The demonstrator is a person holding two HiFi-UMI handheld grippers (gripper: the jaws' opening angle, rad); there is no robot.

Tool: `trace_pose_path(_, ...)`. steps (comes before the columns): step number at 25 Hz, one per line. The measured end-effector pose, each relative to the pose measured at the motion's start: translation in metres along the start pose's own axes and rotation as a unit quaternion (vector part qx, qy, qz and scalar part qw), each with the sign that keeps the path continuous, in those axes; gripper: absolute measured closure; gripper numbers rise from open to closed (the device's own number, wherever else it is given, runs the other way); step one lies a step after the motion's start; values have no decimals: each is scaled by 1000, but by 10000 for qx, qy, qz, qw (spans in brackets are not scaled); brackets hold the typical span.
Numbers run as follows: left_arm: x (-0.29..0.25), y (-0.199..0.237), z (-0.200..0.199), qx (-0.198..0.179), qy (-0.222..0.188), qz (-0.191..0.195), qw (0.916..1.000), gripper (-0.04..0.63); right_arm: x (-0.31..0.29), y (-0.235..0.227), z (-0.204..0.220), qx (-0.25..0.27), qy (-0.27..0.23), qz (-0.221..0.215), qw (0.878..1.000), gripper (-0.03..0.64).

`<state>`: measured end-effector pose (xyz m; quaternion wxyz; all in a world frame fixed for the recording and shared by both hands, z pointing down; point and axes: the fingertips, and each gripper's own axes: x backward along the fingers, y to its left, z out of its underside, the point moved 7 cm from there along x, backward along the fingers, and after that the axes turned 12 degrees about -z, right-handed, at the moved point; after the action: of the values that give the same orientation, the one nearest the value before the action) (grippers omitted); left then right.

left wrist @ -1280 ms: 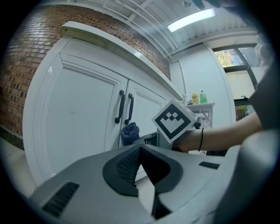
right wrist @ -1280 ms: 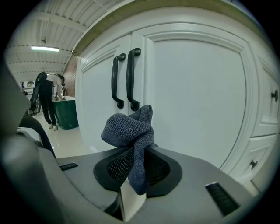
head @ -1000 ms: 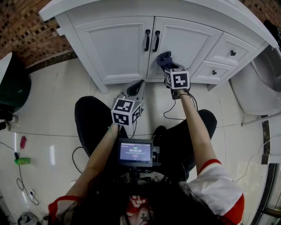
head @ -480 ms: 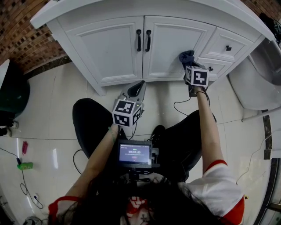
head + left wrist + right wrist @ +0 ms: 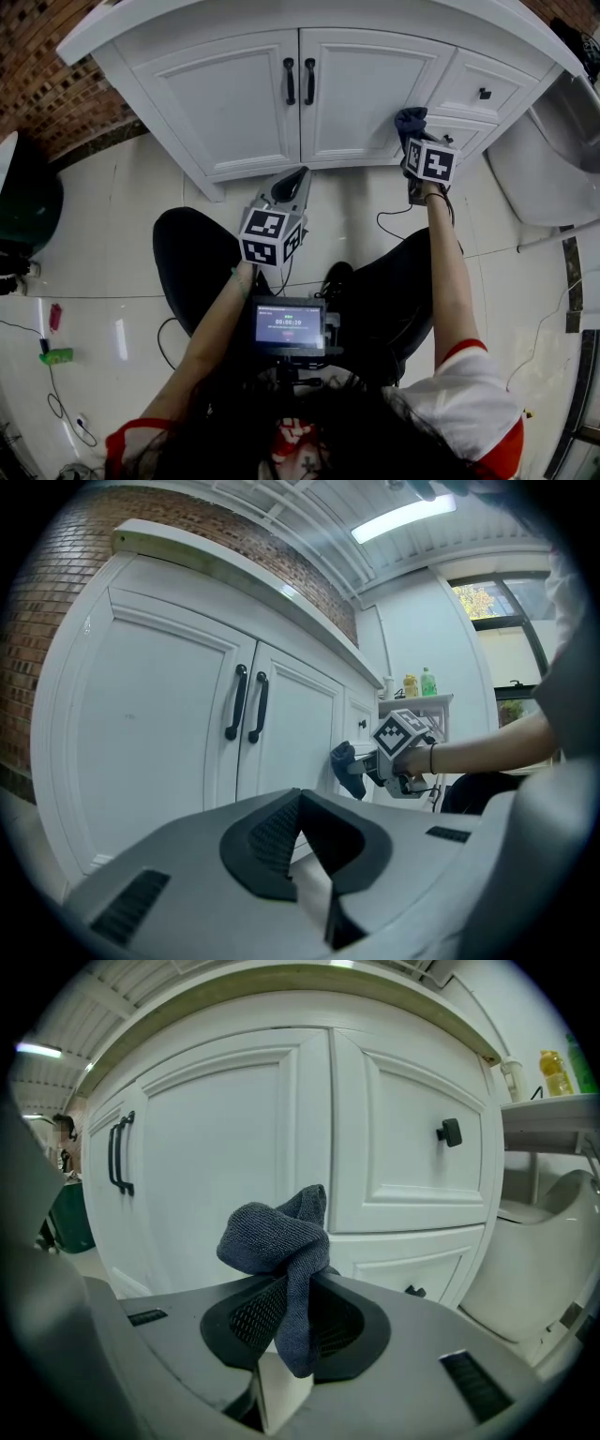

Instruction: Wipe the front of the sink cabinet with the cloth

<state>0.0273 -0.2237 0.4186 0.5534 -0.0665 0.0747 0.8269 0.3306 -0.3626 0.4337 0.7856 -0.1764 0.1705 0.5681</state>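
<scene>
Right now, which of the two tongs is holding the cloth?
The right tongs, shut on the dark blue cloth near the drawer side of the cabinet. The left tongs are shut on nothing, held back from it.

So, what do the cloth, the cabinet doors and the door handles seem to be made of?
The cloth: dark blue-grey textile, probably microfibre or terry; fine ribbed weave, soft folds. The cabinet doors: likely painted wood or board; smooth white satin panels, moulded frames. The door handles: probably metal, matte black; slim rigid bars.
</scene>
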Motion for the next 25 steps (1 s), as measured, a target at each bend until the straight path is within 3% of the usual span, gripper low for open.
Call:
trace_pose_path(15, 10, 25, 4, 188, -28, -166, 9997, 563, -68, 189, 19, 599, 277, -1675, 9837, 531)
trace_pose_path(20, 14, 37, 10, 220, 32, -239, 9995, 563, -81, 200, 28, 702, 478, -1722, 9814, 531)
trace_pose_path(25, 13, 42, 13, 244, 67, -288, 9993, 563, -80, 166, 32, 739, 600, -1403, 9855, 531)
